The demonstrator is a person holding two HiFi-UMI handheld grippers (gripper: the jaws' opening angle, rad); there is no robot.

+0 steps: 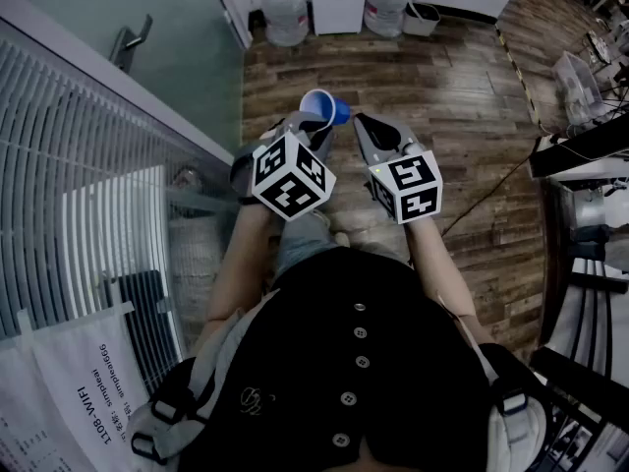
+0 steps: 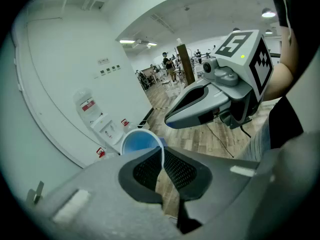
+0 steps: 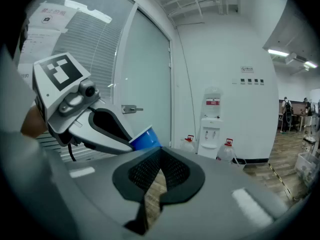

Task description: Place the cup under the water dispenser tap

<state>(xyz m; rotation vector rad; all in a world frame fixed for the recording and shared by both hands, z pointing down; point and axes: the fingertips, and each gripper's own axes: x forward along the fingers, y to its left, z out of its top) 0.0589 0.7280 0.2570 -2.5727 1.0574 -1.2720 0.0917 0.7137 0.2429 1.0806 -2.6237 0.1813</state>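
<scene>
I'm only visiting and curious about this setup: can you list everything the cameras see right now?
cup: one, blue, held by its rim in the left gripper
water dispenser: one, white, at the far wall
water jugs: two, clear with red caps, on the floor either side of the dispenser
floor: brown wood planks
blinds: one set, pale, behind glass on the left
door handle: one, metal, upper left
paper notice: one, white, bottom left
left gripper: grey, shut on the cup
right gripper: grey, shut, empty, beside the cup
</scene>
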